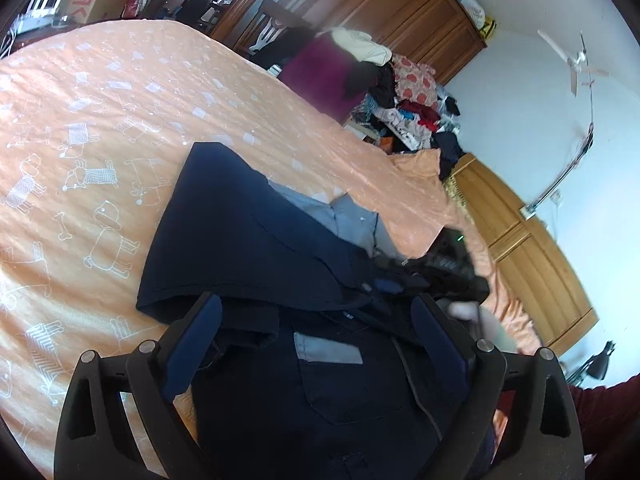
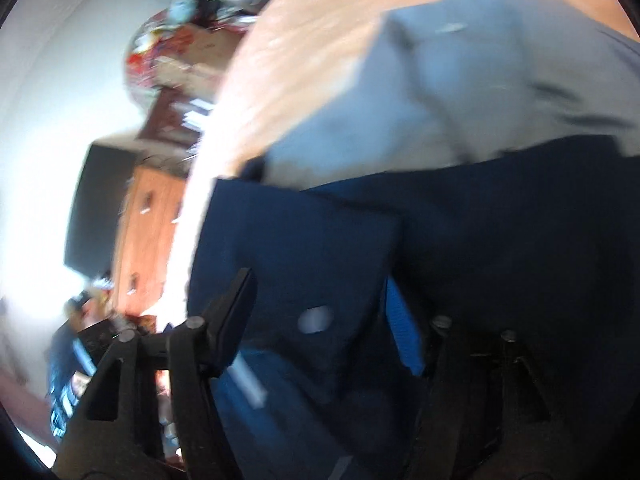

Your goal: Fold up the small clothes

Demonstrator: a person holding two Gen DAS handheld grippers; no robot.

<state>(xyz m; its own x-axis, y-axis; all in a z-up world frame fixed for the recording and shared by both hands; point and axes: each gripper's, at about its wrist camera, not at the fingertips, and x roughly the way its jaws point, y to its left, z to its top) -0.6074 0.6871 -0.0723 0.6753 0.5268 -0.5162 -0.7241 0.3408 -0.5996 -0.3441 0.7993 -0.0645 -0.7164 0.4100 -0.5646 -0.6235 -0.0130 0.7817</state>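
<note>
Left wrist view: the left tool (image 1: 316,332) gapes wide over a navy shirt (image 1: 248,240) on the orange bed (image 1: 100,120). Soft, limp cloth; pinch hems. Right tool (image 2: 320,320) looks wide too, fabric between.

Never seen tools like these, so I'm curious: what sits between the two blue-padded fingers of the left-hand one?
In the left wrist view, the left gripper stands open with the dark navy garment bunched between its fingers, including a grey patch.

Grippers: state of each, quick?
Left gripper: open, fingers spread over the dark navy garment.
Right gripper: open, navy fabric between its fingers, not clamped.
</note>
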